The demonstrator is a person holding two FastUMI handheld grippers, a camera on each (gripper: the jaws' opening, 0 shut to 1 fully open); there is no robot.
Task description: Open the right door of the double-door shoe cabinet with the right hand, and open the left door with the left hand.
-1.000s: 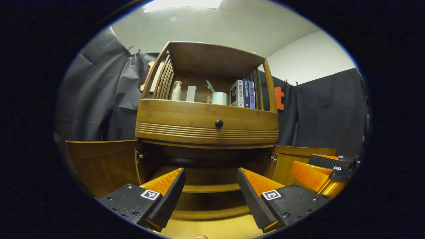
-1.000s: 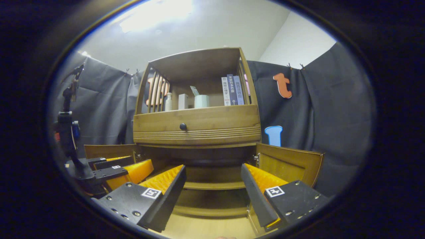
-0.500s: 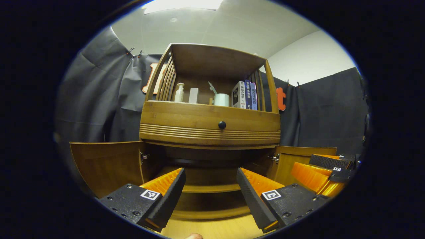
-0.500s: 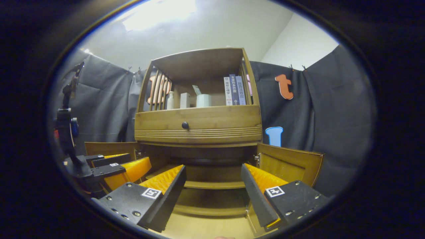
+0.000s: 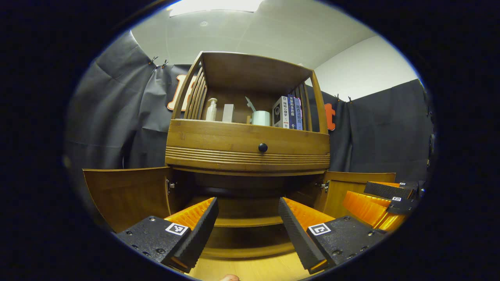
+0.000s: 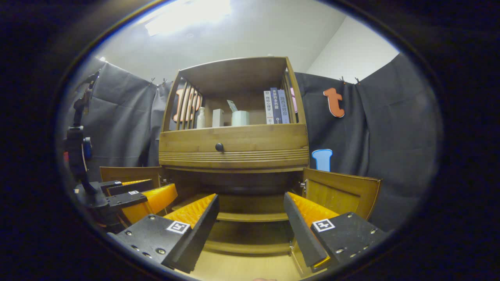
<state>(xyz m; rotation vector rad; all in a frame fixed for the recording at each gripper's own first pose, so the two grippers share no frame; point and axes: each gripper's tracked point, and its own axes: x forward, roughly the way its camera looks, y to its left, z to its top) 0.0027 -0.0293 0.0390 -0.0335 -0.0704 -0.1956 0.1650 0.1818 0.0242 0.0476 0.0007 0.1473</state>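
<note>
The left gripper (image 5: pixel 248 230) has its two fingers spread wide with nothing between them, pointing into the lower bay of the shoe cabinet (image 5: pixel 247 148). The right gripper (image 6: pixel 250 230) is likewise parted and empty, aimed at the same opening. Each one also shows off to the side in the other's view – the right gripper low at the right edge of the left gripper view, the left gripper low at the left edge of the right gripper view – and there too the fingers stand apart.

Both doors of the cabinet are swung out. The left door (image 5: pixel 127 195) stands wide open on its hinge, its inner face toward the left gripper; the right door (image 6: pixel 341 195) is open as well, angled outward just beyond the right gripper's fingers. Neither gripper touches a door. Between the two doors the dark interior shows two curved shelves (image 5: pixel 250 221), one above the other.

Above the doors runs one drawer front with a single round black knob (image 5: pixel 263 147). On the open top shelf, counted from the left – one pump bottle (image 5: pixel 211 109), one pale box (image 5: pixel 228 112), one white cup (image 5: pixel 261 117) with something thin sticking out of it, and three upright books (image 5: pixel 288 112). Slatted sides close the top shelf at both ends. A dark stand (image 6: pixel 78 156) rises behind the left gripper in the right gripper view.
</note>
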